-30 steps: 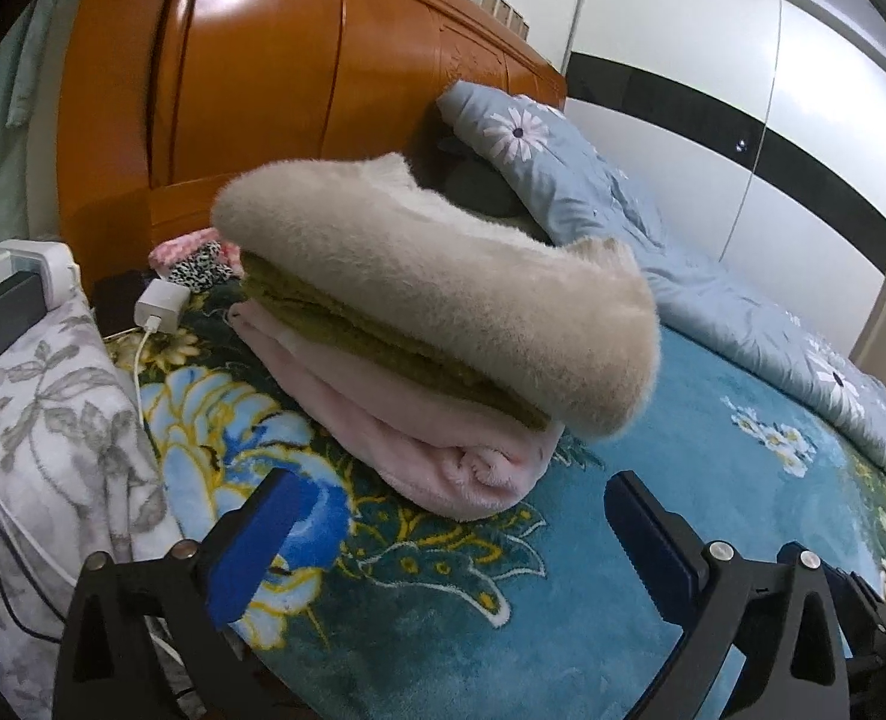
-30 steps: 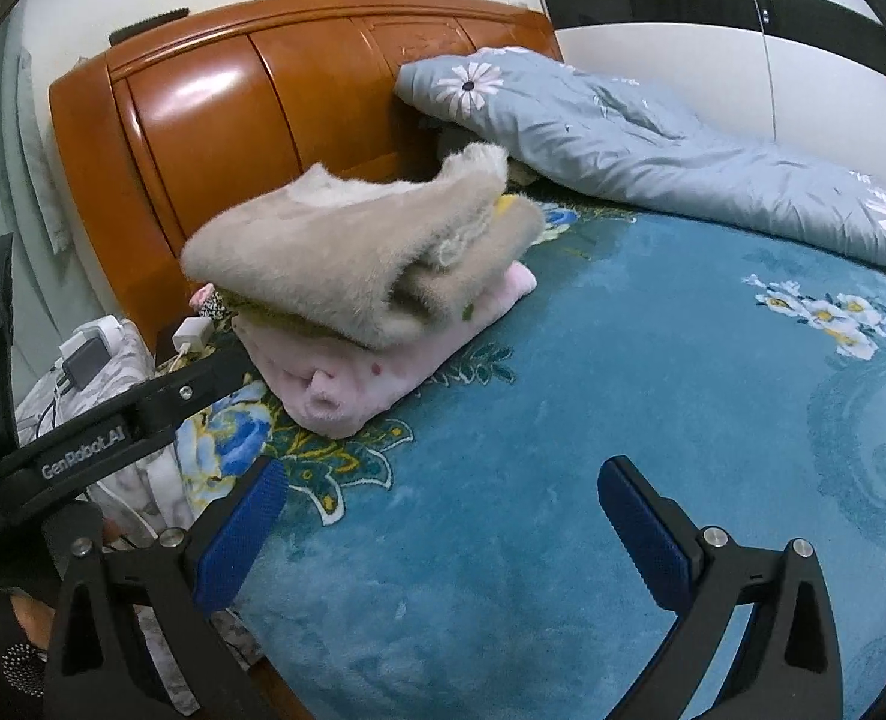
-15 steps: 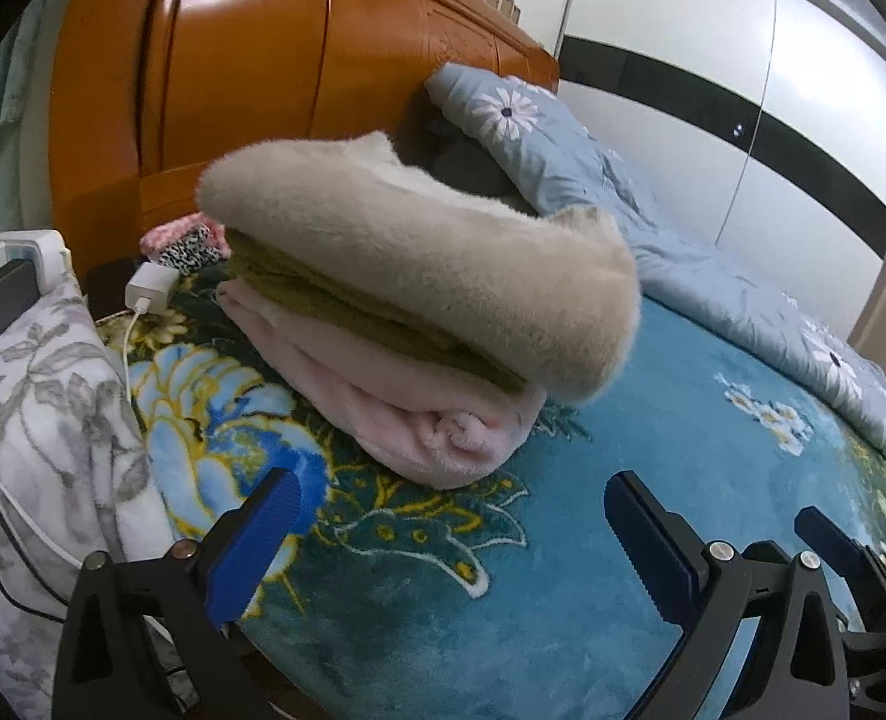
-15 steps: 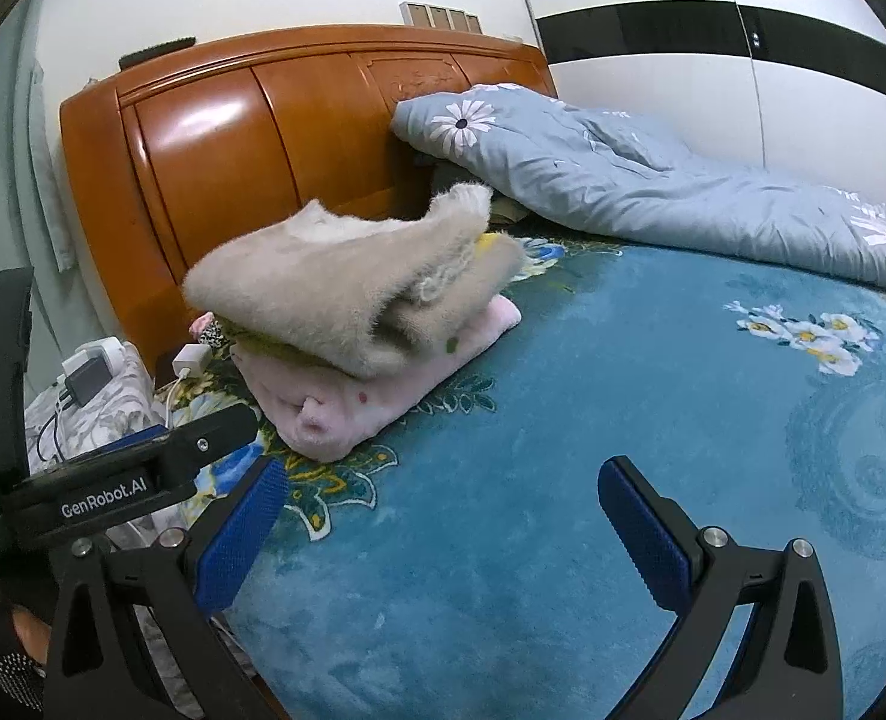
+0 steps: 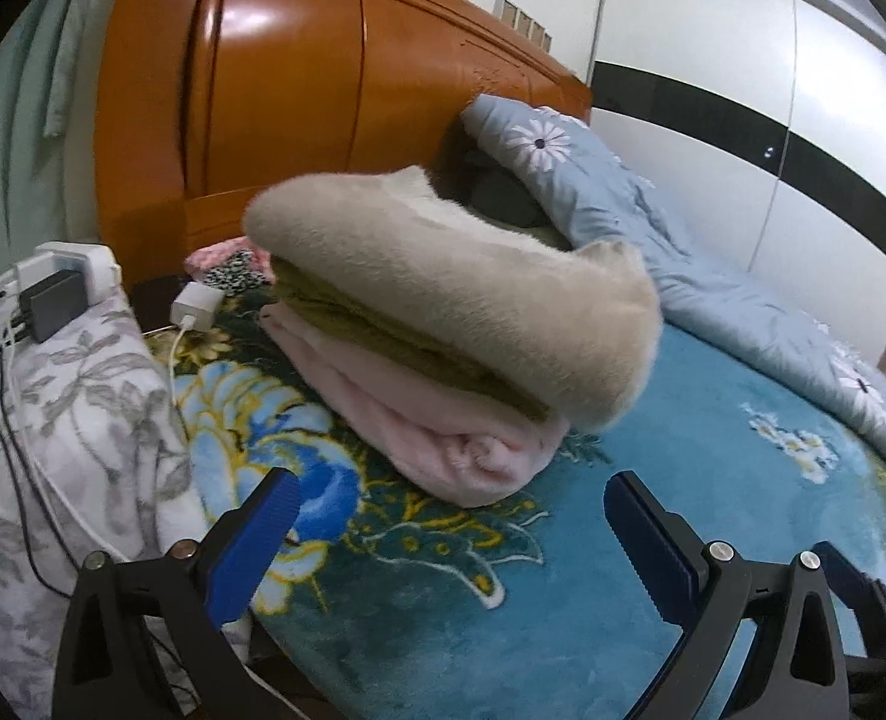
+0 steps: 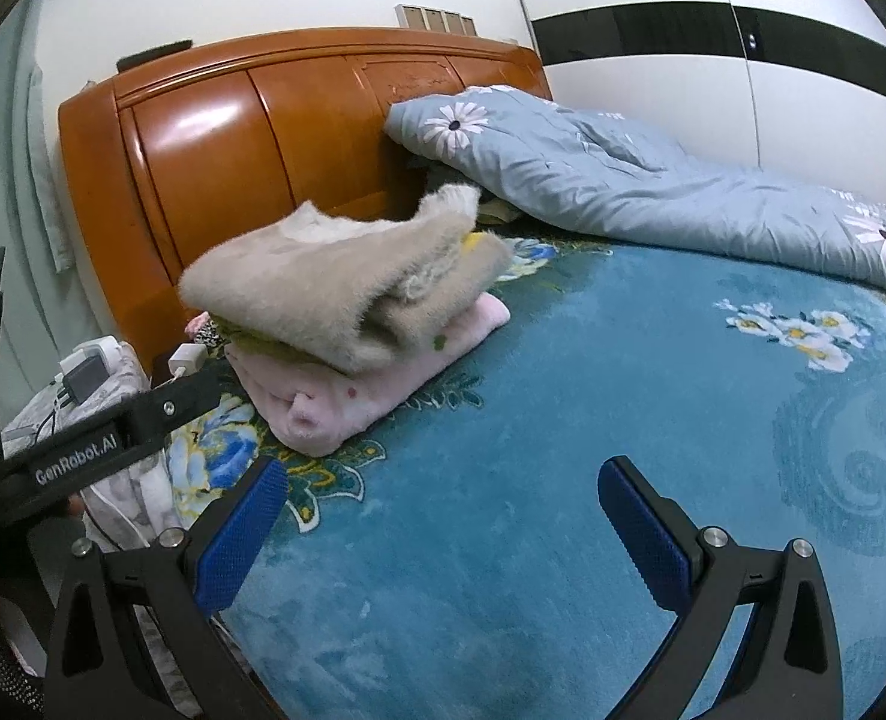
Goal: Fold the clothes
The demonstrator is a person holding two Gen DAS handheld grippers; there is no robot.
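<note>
A stack of folded clothes lies on the blue floral bedspread (image 5: 443, 600) near the wooden headboard (image 5: 299, 108). A fuzzy beige garment (image 5: 454, 294) is on top, an olive layer (image 5: 383, 336) under it, a pink fleece garment (image 5: 419, 420) at the bottom. The stack also shows in the right wrist view, beige (image 6: 323, 288) over pink (image 6: 371, 384). My left gripper (image 5: 448, 516) is open and empty, just short of the stack. My right gripper (image 6: 443, 510) is open and empty over bare bedspread (image 6: 562, 420), right of the stack. The left gripper's body (image 6: 101, 444) crosses the right view.
A light blue flowered quilt (image 6: 622, 180) is bunched along the far side of the bed. At left a grey floral cloth (image 5: 53, 396) carries a power strip (image 5: 59, 288), a white charger (image 5: 194, 309) and cables. White wardrobe doors (image 5: 742, 60) stand behind.
Both grippers have drawn back a little from the stack and tilted, so the view shifts. The clothes have not moved. Both stay open.
</note>
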